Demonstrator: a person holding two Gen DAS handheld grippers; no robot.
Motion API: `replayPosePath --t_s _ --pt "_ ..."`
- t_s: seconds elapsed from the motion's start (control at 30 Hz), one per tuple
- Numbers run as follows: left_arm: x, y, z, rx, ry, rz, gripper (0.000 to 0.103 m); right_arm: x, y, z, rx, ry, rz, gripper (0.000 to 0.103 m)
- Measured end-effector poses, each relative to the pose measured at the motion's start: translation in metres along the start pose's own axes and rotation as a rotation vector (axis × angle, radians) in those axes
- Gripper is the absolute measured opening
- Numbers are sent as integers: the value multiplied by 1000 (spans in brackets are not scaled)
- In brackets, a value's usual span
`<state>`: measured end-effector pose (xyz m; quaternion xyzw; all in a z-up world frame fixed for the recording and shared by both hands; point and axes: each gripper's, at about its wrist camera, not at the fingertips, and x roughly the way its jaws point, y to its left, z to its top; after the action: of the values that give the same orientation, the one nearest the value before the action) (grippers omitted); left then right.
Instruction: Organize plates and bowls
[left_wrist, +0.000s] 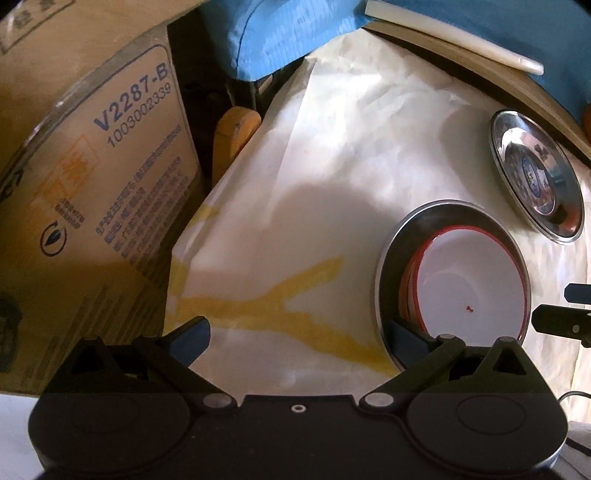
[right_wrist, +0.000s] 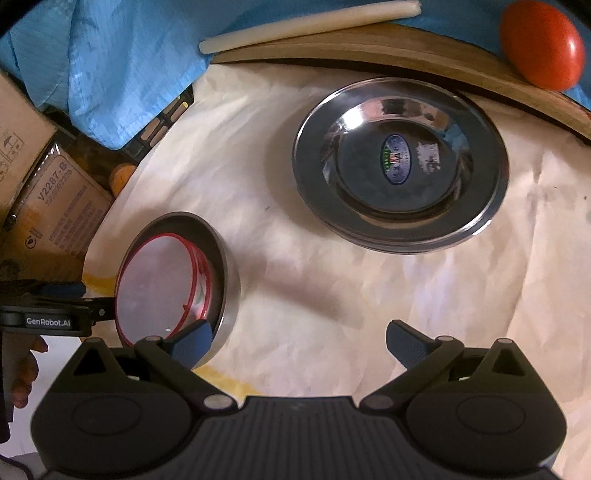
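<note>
Both tongs, left (left_wrist: 299, 334) and right (right_wrist: 299, 341), gape empty, so we judge stacking done: white red-rimmed bowls (right_wrist: 157, 284) sit nested in the steel bowl (right_wrist: 231, 280), leaving withdrawal.

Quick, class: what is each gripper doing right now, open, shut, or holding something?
Left gripper: open, holding nothing; its right finger lies by the steel bowl.
Right gripper: open, holding nothing, over the white paper.

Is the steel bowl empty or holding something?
Holding something: red-rimmed white bowls sit nested inside the steel bowl.
</note>
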<state>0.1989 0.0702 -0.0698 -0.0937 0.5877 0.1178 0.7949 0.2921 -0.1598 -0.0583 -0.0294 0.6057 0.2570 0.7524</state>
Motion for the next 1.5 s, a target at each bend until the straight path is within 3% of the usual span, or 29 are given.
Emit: replayPosePath --t_s 0.33,0.7,0.93,1.17,1.5 --pt "5 -2 1 35 7 -10 102 16 4 3 -12 28 -7 103" --pt "2 -7 3 84 -29 -21 89 22 7 6 -9 38 -35 102" --pt "2 -9 4 67 -25 -76 68 24 11 8 -12 37 -50 97" --pt "2 -14 5 55 -19 -125 46 24 15 11 -31 33 -46 84" --pt "3 -15 5 33 -14 -168 28 24 14 12 -25 35 -16 73"
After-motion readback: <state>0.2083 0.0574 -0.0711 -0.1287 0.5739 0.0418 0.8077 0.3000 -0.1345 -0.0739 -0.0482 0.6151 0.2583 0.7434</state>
